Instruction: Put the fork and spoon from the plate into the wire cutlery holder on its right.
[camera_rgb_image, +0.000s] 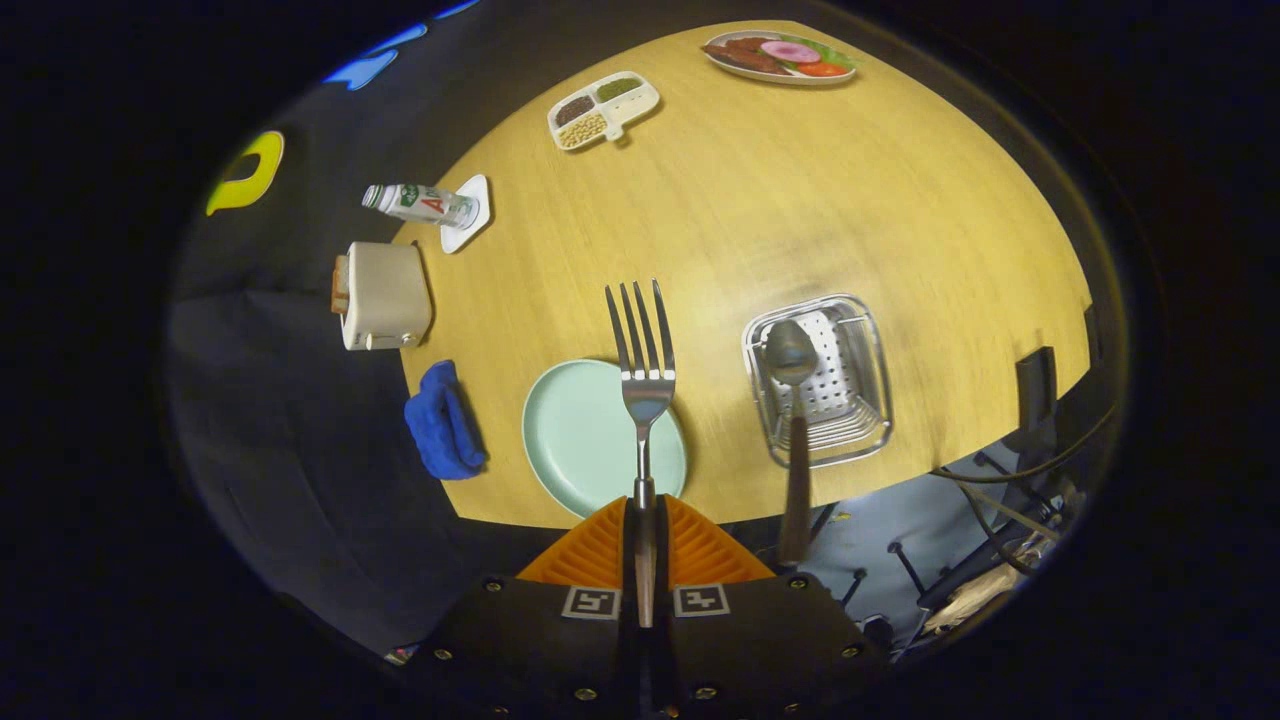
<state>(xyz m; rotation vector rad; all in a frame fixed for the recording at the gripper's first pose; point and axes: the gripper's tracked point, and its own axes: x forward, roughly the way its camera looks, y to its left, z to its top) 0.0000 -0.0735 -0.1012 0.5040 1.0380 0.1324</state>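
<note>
The gripper (645, 520) is clamped on the handle of the silver metal fork (644, 372), held above the pale green round plate (575, 440). The steel spoon (792, 400) already stands in the wire cutlery holder (872, 400) to the right. I'd carry the fork right, tip it upright and lower it beside the spoon before releasing.

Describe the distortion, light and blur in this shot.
Gripper view: fisheye bends the table edge into a curve; light is warm and dims toward the rim; the fork, held in the gripper, is sharp, while the spoon handle in the holder looks smeared.
</note>
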